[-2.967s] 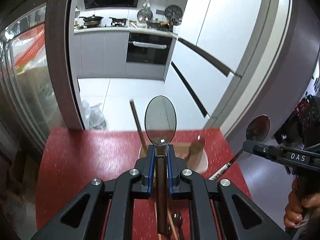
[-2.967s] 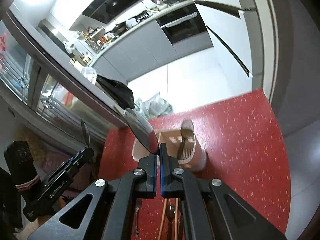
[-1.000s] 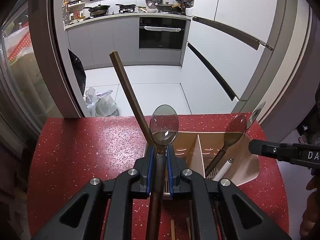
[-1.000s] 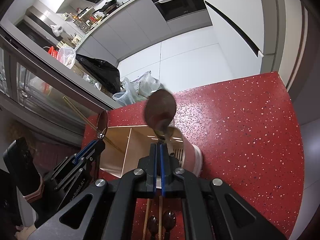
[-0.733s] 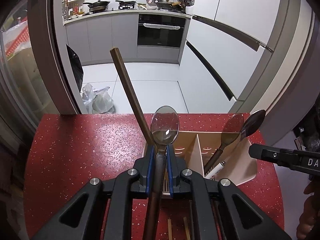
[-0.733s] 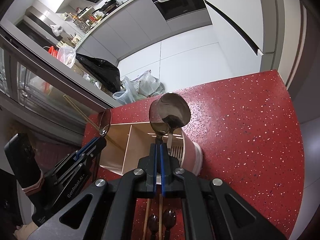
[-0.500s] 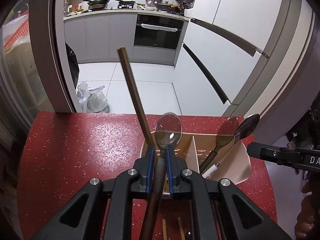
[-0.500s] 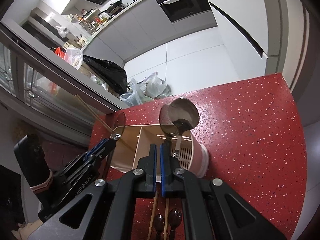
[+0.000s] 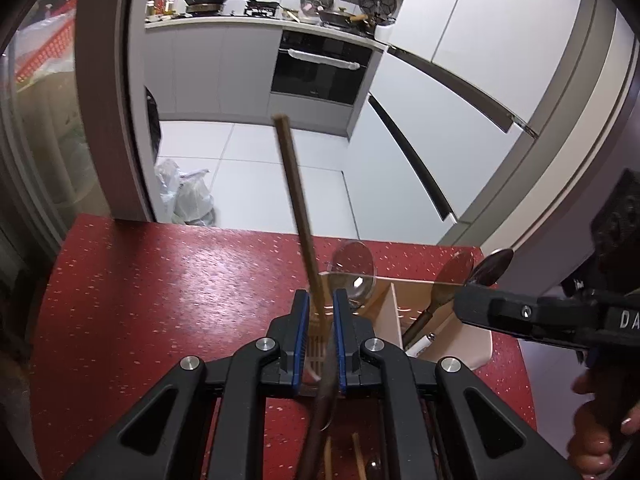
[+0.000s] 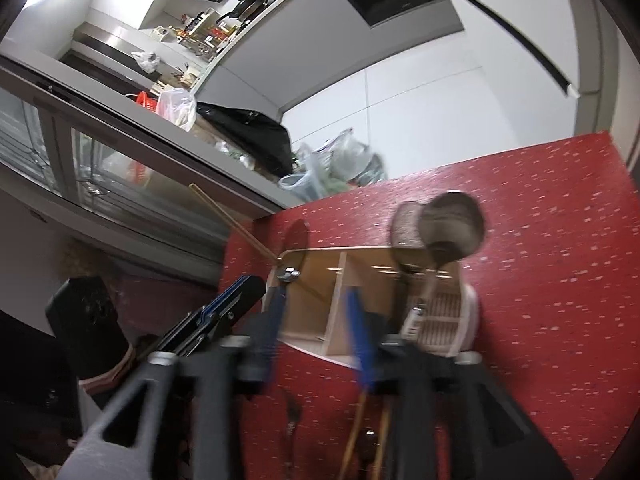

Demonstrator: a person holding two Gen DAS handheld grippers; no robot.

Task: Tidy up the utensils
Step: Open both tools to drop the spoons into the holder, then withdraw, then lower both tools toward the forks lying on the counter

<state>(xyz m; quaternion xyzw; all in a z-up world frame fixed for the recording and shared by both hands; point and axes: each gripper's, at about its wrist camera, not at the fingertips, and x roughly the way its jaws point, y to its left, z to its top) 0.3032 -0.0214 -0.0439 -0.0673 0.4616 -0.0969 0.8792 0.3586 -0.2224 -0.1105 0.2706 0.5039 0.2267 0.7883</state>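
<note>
A beige utensil holder (image 10: 362, 249) with a pink base stands on the red table (image 10: 540, 280). Two dark spoons (image 10: 452, 220) stand in its right compartment, and one chopstick (image 9: 296, 200) leans in the left one. My right gripper (image 10: 318, 320) hovers in front of the holder, blurred; its jaws are opening and nothing is between them. In the left wrist view it (image 9: 464, 308) reaches in from the right. My left gripper (image 9: 321, 312) is shut on a dark-handled spoon (image 9: 352, 268), whose shiny bowl tilts right over the holder's left compartment (image 9: 384, 312).
Loose chopsticks (image 10: 354, 424), a fork (image 10: 290, 412) and a spoon lie on the table under the grippers. The table's far edge drops to a white kitchen floor (image 9: 248, 168). A person's hand (image 9: 600, 440) holds the right gripper at the lower right.
My right gripper's jaws have parted and let go of its spoon, which now stands in the right compartment. The left gripper moved nearer the holder, and its spoon tipped to the right.
</note>
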